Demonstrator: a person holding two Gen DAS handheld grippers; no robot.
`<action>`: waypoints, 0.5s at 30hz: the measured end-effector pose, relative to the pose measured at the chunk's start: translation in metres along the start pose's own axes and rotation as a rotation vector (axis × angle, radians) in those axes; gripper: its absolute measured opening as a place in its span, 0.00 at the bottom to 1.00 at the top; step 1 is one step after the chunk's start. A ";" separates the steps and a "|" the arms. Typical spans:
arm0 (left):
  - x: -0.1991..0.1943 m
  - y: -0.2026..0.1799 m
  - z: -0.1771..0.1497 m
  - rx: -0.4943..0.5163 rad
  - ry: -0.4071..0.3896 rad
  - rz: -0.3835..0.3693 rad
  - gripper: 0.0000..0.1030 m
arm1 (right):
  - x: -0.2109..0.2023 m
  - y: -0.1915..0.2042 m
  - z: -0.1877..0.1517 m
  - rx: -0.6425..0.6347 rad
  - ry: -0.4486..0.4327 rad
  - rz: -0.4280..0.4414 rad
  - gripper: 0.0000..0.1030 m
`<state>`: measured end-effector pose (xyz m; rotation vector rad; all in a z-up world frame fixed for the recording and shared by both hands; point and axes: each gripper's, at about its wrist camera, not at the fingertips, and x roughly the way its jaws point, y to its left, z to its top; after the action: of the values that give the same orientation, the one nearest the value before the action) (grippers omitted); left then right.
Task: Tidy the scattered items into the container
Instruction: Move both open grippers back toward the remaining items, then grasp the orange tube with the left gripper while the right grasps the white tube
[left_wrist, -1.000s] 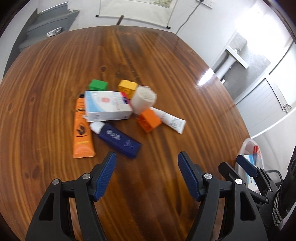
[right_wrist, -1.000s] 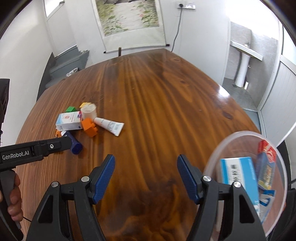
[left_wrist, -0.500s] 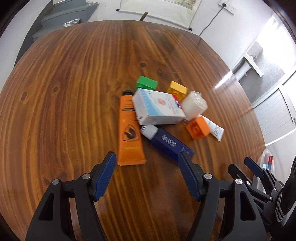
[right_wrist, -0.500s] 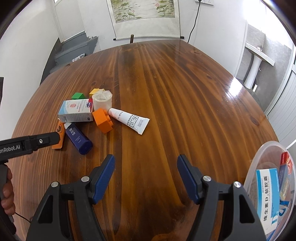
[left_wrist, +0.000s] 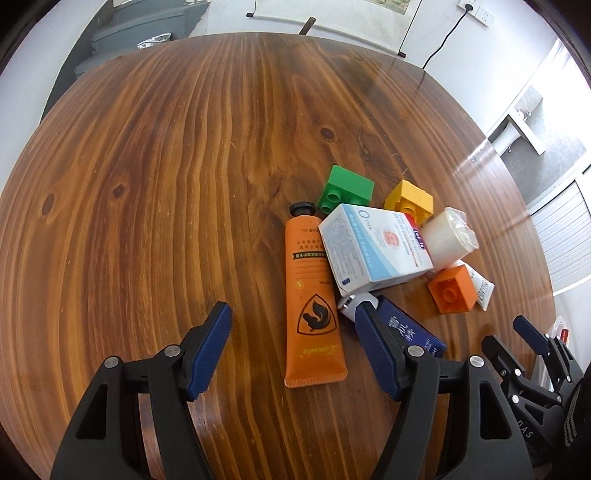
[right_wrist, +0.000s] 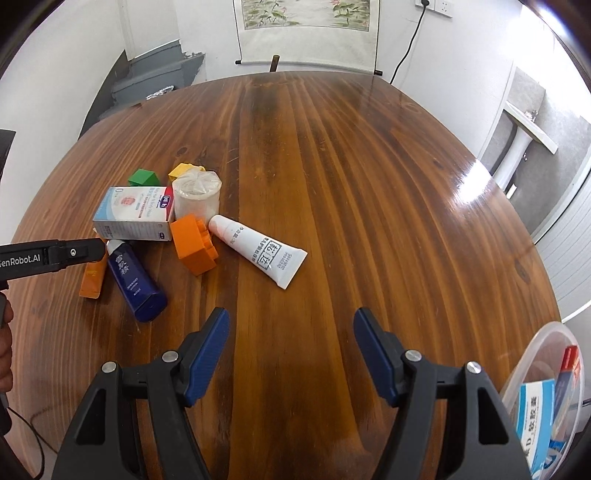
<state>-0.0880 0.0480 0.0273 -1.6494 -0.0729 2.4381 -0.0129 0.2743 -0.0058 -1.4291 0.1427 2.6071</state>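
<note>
Orange tube (left_wrist: 312, 299) flat on tabletop (left_wrist: 166, 166), lower centre of left wrist view | left tool (left_wrist: 293, 349) wide, empty, straddling it | right tool (right_wrist: 291, 350) wide, empty | container (right_wrist: 546, 391) lower right | tip: pinch across tube body, clear of blue tube (left_wrist: 402, 328)

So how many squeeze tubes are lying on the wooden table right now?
3. The orange plastic tube lies leftmost, the dark blue tube beside it, the white tube rightmost, past the orange toy brick. Others may hide beneath the box.
</note>
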 end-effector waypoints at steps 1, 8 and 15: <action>0.000 0.002 0.002 -0.003 -0.006 -0.003 0.71 | 0.003 0.000 0.003 -0.009 0.000 -0.002 0.71; 0.009 0.006 0.007 0.005 -0.003 0.009 0.71 | 0.015 0.002 0.023 -0.057 -0.012 0.016 0.71; 0.011 0.006 0.007 0.042 -0.022 0.064 0.71 | 0.029 0.015 0.038 -0.125 -0.013 0.039 0.71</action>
<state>-0.0995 0.0448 0.0195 -1.6316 0.0272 2.4869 -0.0627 0.2684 -0.0101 -1.4624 0.0061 2.6996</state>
